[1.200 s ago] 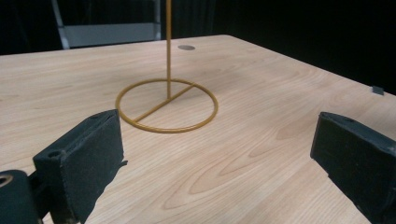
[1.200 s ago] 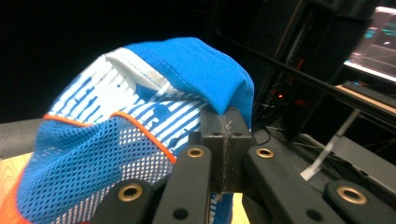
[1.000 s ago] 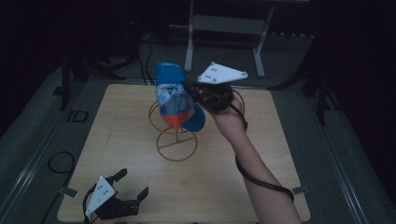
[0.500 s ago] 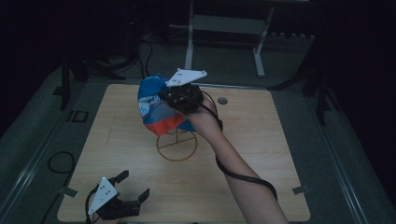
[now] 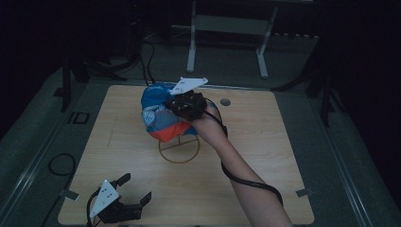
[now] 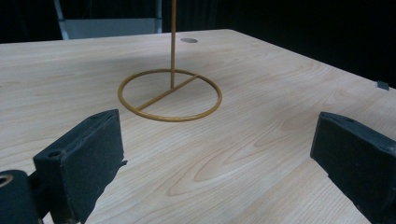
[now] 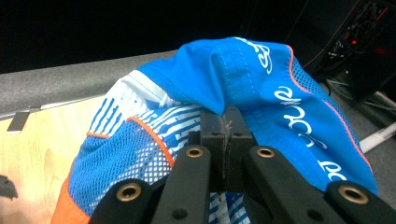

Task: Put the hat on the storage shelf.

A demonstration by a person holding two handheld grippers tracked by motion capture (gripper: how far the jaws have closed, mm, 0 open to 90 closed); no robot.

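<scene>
A blue, white and orange cap [image 5: 161, 116] hangs over the top of a thin gold wire stand, whose ring base [image 5: 178, 150] lies on the wooden table [image 5: 265, 156]. My right gripper [image 5: 182, 106] is shut on the cap's fabric; in the right gripper view the jaws pinch a fold of the cap [image 7: 243, 79] at the right gripper [image 7: 227, 122]. My left gripper [image 5: 130, 194] rests open near the table's front left corner. In the left gripper view its pads [image 6: 88, 149] stand wide apart, facing the stand's ring [image 6: 170, 95] and upright rod.
A small round hole [image 5: 225, 101] sits in the table near the back. Beyond the far edge stand a metal frame [image 5: 227, 33] and cables [image 5: 146, 56] on the dark floor. Small clips mark the table's left [image 5: 68, 194] and right [image 5: 304, 192] edges.
My right gripper has carried the cap left and down, from above the stand's right side to over its top. The left gripper has stayed put.
</scene>
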